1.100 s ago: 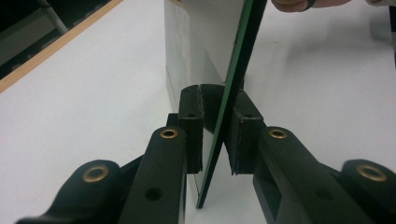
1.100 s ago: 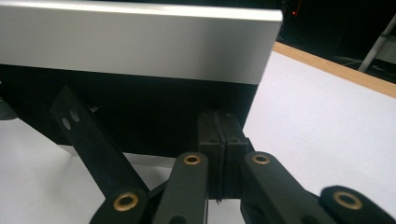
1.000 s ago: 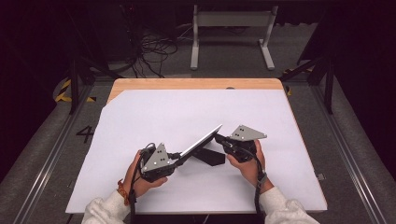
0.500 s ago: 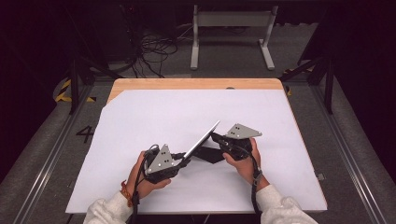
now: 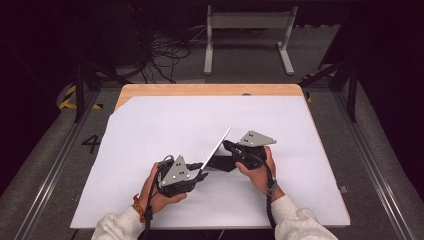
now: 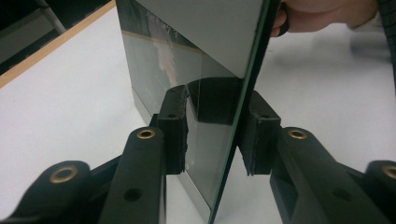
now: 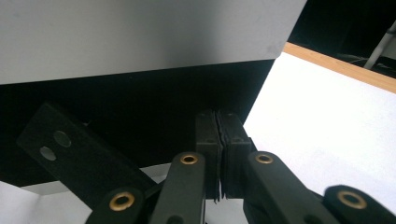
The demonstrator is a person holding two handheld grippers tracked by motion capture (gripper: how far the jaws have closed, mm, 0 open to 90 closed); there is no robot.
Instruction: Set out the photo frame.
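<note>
Two tools hold up a thin panel over a white worktop

The worktop [image 5: 150, 130] is white with a wooden edge at the back, in a dark room with cables [image 5: 160, 55] and a grey stand [image 5: 247, 22] on the floor. The thin panel [image 5: 217, 149] leans up near the front. The left tool [image 5: 199, 170] has just been opening, its pads a little off the panel. The right tool [image 5: 227, 146] is squeezed tight on the panel's dark edge.

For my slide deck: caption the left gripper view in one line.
Left gripper with its jaws just opening around the edge of a thin mirrored panel standing over the white table sheet.
</note>
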